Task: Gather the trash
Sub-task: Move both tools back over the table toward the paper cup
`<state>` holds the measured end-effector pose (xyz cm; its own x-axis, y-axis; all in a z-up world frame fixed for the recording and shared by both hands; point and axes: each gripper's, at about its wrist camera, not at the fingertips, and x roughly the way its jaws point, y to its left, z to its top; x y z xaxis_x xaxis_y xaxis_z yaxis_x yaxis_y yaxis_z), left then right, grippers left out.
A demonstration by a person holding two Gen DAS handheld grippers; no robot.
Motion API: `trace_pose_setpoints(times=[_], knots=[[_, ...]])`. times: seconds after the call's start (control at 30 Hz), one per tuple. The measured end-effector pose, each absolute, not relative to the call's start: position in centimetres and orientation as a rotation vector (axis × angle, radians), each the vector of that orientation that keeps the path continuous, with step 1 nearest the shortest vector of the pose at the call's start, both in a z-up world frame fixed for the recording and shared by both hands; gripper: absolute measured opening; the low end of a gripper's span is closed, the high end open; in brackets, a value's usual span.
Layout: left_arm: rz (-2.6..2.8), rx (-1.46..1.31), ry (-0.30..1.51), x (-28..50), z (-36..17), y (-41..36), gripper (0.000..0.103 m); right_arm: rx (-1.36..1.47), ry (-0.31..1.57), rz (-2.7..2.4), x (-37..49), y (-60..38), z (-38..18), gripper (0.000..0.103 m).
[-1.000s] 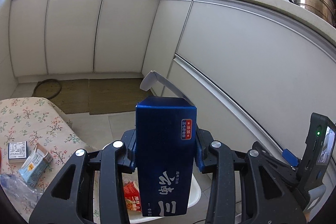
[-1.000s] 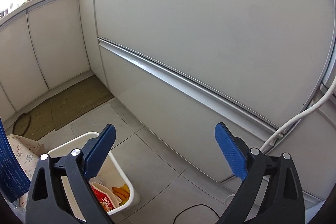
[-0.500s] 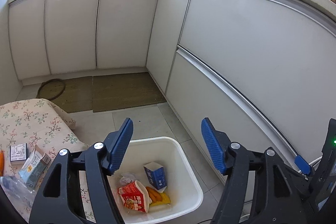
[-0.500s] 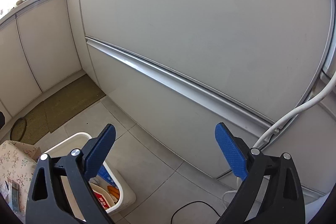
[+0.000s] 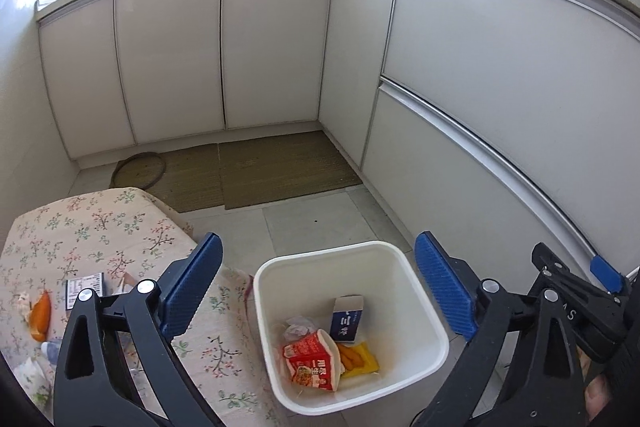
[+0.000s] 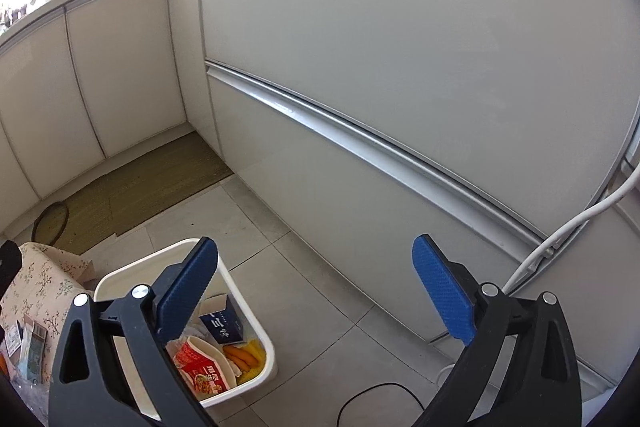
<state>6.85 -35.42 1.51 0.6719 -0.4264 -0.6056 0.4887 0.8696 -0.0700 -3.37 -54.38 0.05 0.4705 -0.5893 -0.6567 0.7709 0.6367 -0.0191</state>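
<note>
Your left hand-held gripper (image 5: 318, 273) has just been opening and now gapes wide over the white bin (image 5: 420, 291), nothing between its pads. The blue carton (image 5: 346, 319) lies inside with a red carton (image 5: 310, 361). Your right hand-held gripper (image 6: 316, 281) is wide too, empty.

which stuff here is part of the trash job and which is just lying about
Part of the job:
- white bin
- blue box in it
- red carton in it
- orange peel on the floral cloth
- open left gripper

Just lying about:
- floor mats
- white cable
- cabinets
</note>
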Motion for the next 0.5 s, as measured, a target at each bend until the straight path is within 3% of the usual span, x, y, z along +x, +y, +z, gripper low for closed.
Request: trace_pose_setpoints(times=[0.5], knots=[[-0.239, 0.115, 0.745, 10.9, 1.1, -19.3, 0.095, 0.149, 0.721, -0.552, 4.1, -40.9, 0.4, 0.096]])
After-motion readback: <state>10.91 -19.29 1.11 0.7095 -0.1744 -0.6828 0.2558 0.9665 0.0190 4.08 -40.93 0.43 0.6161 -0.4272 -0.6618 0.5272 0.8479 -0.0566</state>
